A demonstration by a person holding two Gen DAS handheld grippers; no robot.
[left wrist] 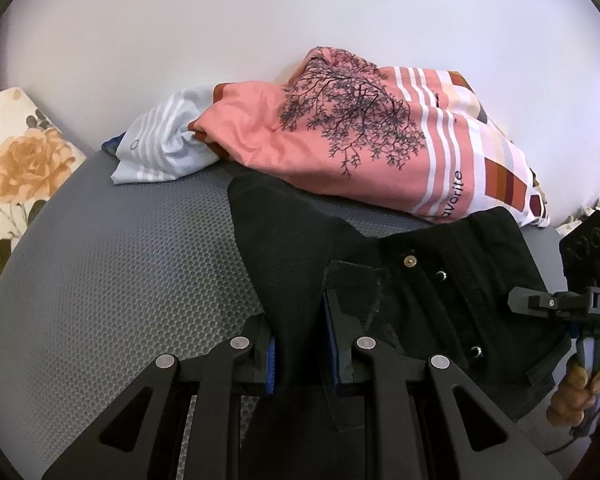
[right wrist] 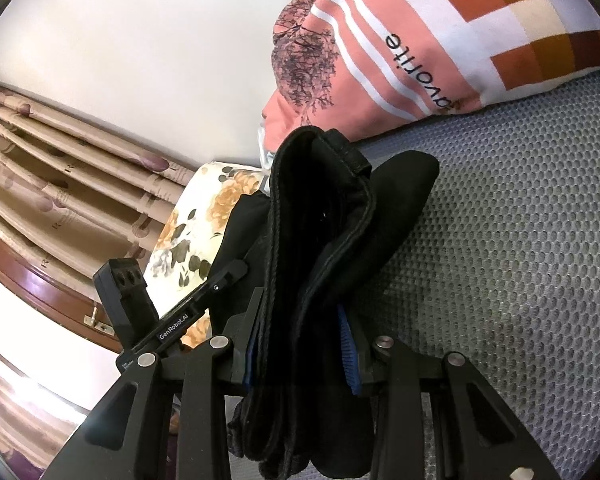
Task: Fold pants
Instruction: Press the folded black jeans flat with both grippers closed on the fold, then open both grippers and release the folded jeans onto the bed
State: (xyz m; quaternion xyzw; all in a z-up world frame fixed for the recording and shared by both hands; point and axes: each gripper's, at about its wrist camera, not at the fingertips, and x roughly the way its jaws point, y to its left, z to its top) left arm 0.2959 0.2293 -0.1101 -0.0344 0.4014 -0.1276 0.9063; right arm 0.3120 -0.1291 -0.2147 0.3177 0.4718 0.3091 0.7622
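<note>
Black pants (left wrist: 440, 292) with metal buttons at the waist lie on the grey mesh surface (left wrist: 120, 280). My left gripper (left wrist: 300, 352) is shut on a fold of the black cloth near the waist. In the right wrist view my right gripper (right wrist: 300, 348) is shut on a thick bunched waistband of the same pants (right wrist: 320, 220), which stands up between the blue pads. The right gripper also shows at the right edge of the left wrist view (left wrist: 580, 304), held by a hand. The left gripper shows at the left in the right wrist view (right wrist: 172, 312).
A pink pillowcase with a tree print and stripes (left wrist: 360, 132) lies behind the pants, with a pale striped cloth (left wrist: 164, 144) beside it. A floral cushion (left wrist: 16, 168) sits at the left. A white wall is behind; curtains (right wrist: 60, 168) hang at the left.
</note>
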